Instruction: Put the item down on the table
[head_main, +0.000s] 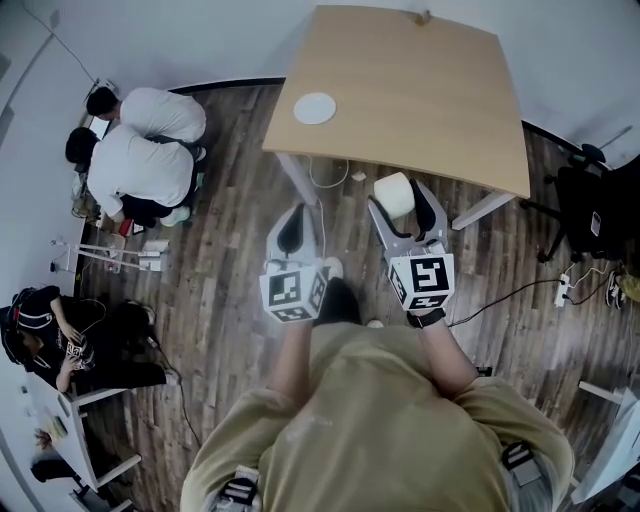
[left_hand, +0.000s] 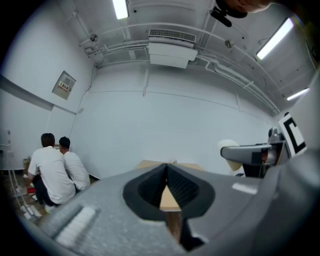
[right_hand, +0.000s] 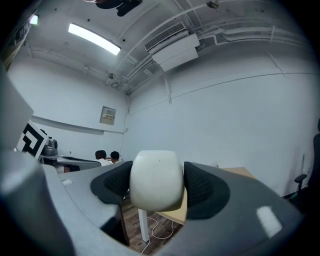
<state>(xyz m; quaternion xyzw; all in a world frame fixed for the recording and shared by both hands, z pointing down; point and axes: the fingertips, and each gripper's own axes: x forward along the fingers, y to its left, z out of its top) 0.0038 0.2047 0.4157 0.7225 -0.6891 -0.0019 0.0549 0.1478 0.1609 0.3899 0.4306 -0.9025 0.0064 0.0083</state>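
Forearms reach forward side by side. Right claw (head_main: 407, 208) is clamped on one white rounded item (head_main: 394, 192), held in the air just short of the desk's (head_main: 400, 60) near edge. Left claw (head_main: 293, 228) is closed, empty. One white plate (head_main: 314, 107) lies by the desk's near-left corner. Two people in white (head_main: 140, 165) crouch beyond its left edge.

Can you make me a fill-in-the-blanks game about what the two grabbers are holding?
1. The right gripper holds a rounded item coloured ____.
2. The left gripper has its jaws ____, with nothing between them.
3. A round plate lies on the wooden ____.
Missing words: white, shut, table.
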